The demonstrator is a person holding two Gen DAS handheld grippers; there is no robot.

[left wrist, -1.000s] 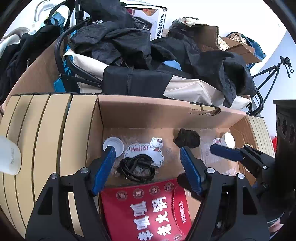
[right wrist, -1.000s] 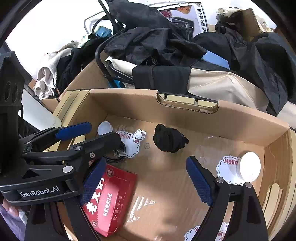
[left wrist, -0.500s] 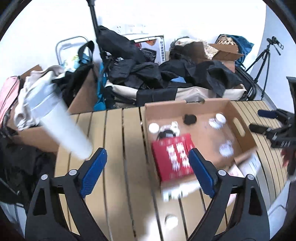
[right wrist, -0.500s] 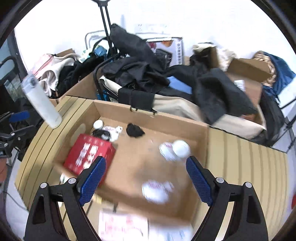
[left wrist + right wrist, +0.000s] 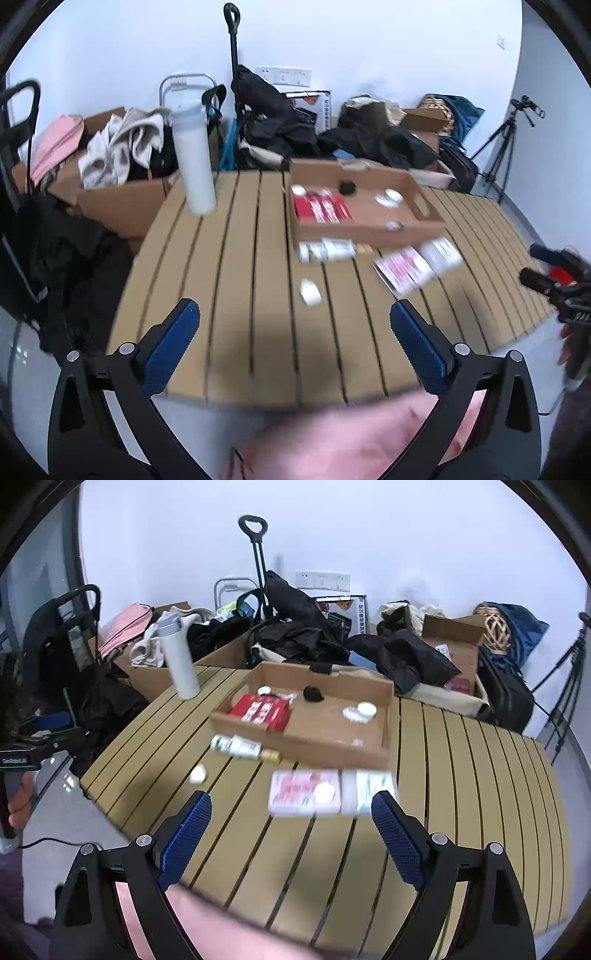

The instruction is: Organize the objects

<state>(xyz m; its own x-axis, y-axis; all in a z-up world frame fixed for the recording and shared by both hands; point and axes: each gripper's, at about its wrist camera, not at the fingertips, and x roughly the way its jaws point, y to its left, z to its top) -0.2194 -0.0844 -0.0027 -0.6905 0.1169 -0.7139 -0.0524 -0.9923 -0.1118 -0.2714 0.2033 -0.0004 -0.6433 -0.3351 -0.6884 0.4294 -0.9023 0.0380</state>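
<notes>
On the left of the slatted wooden desk [image 5: 461, 775] stands a tall white cylinder bottle [image 5: 181, 661], smooth, upright, with a grey cap. To its right a shallow cardboard box [image 5: 306, 746] of plain brown corrugated card lies with its long axis running from left to right. Inside it is a flat red packet [image 5: 260, 710] with white characters, too blurred to read, then a small black crumpled lump [image 5: 313, 693] and a round white lid [image 5: 366, 709]. In front of the box a white tube [image 5: 236, 746] lies on its side along the box wall; a small white cap [image 5: 197, 774] is nearby. Further right is a pink and white flat packet [image 5: 306, 793], its print blurred. Both the left tongs [image 5: 295, 325] and the right tongs [image 5: 291, 823] are released, with blue ribbed pads wide apart and nothing between them, over the near edge of the desk.
</notes>
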